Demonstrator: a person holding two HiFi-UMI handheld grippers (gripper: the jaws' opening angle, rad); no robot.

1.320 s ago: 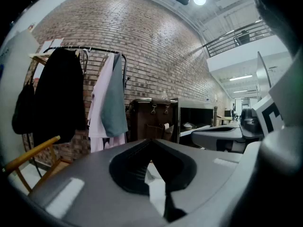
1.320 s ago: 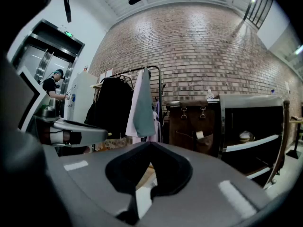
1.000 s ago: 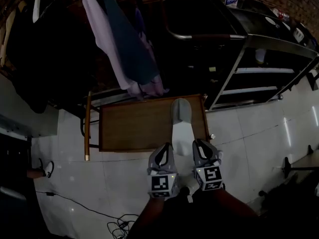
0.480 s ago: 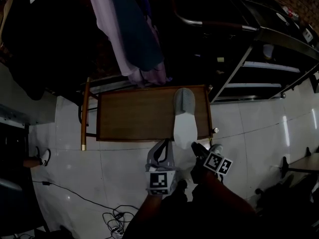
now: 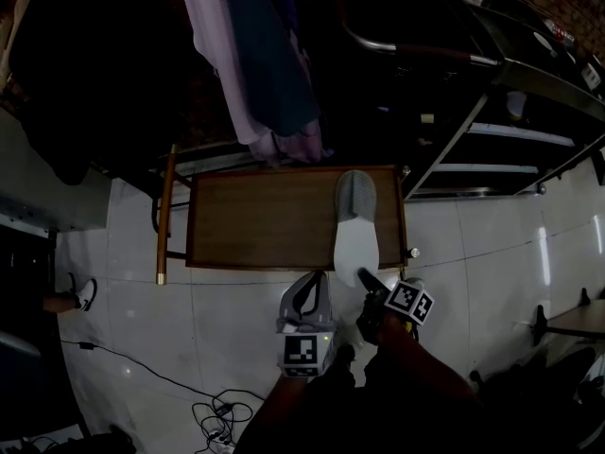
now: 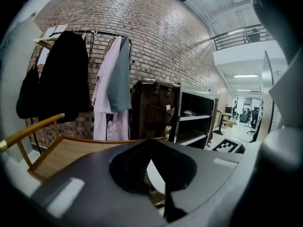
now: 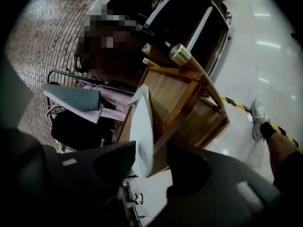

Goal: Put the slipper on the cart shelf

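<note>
Slipper [image 5: 354, 225]: down flat at the right end of the cart shelf [image 5: 255, 220], grey toe toward the shelf's far edge, white heel poking just past the near edge.
Right tongs [image 5: 369, 284]: letting go! A second ago they were clamped tight at the heel; now the jaws are swinging apart. In the right gripper view the heel [image 7: 142, 136] stands in the gap between them, close against one jaw and clear of the other, so no pinch left.
Left tongs [image 5: 310, 289]: closed on nothing, hanging off the shelf's near edge, just beside the heel. The left gripper view [image 6: 154, 169] shows only a thin sliver of light between the jaws.
What changed: the grip is gone, and the right tongs have rolled over and slid back off the shelf's near edge, while the slipper sits at the same end of the shelf as before.
What it means: the slipper looks delivered, and by my reckoning only a clean retreat remains.
Watch for: a jaw catching the overhanging heel and dragging it off the shelf's near edge.
</note>
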